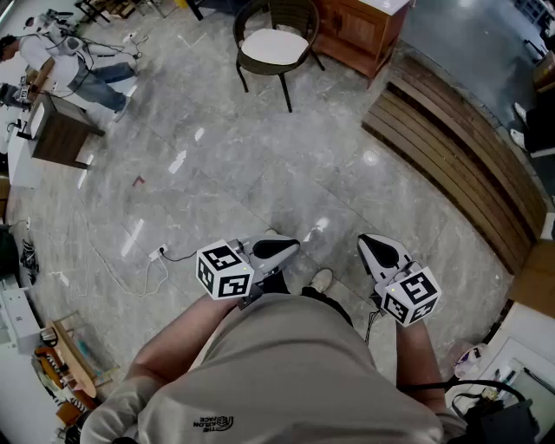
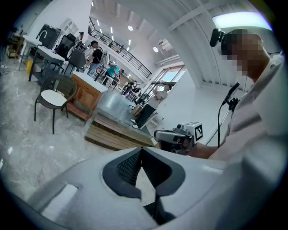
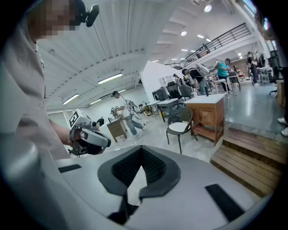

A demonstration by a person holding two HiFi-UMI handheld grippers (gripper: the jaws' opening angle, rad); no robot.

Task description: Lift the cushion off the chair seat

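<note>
Our left gripper (image 1: pixel 286 248) and right gripper (image 1: pixel 373 247) sit closed, empty. The cushion (image 1: pixel 274 46) at twelve o'clock looks light and soft; we'd pinch its edge.

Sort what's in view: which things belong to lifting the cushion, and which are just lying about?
Job: cushion, chair, left hand-held gripper, right hand-held gripper, both shut and empty.
Lying about: wooden cabinet, wooden steps, small desk, power strip.
</note>
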